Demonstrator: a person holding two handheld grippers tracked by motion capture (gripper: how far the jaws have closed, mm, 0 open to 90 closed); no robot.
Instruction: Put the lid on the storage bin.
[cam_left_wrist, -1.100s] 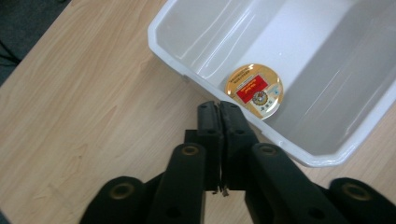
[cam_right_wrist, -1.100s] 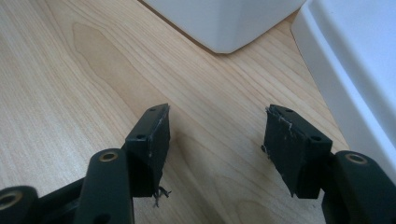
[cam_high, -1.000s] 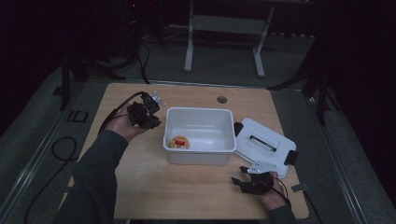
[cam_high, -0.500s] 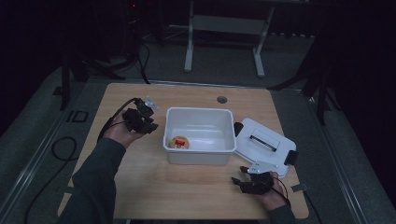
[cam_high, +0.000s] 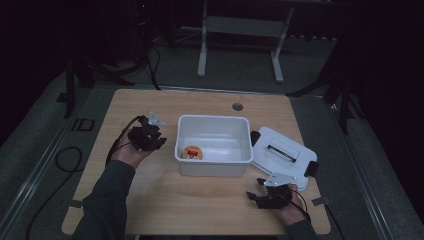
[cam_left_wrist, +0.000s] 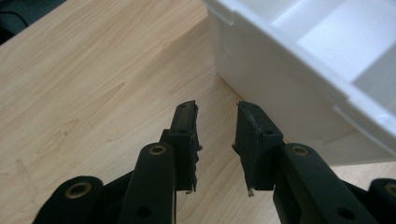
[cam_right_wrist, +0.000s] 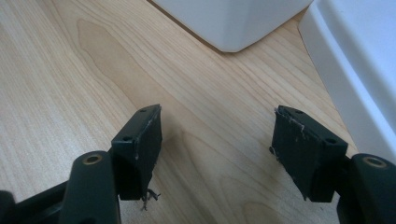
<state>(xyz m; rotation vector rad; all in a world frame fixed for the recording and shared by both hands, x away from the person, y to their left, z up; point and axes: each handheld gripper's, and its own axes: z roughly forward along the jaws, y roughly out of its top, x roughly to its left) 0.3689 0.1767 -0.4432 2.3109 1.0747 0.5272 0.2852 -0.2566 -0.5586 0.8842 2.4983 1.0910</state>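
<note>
The room is dark all around, and a light wooden desk sits in the middle of it. On the desk stands a white tub. It is a box shape with tall smooth sides and a thick rim, and it is open at the top. It sits near the middle of the desk, a bit to the right. Inside it, in the near left corner, lies a small round thing that is orange and yellow with a bit of red. It is too small to tell what it is.

Just to the right of the tub lies its white lid, flat on the desk, with a dark slot in its top.

Your left claw is just beside the left wall of the tub, close above the wood. Its jaws have just been opening a bit. The gap is small, and nothing is between them. In the left gripper view the tub wall is near the tips.

Your right claw rests low by the near edge of the lid. Its jaws are wide apart with only bare wood between them.
</note>
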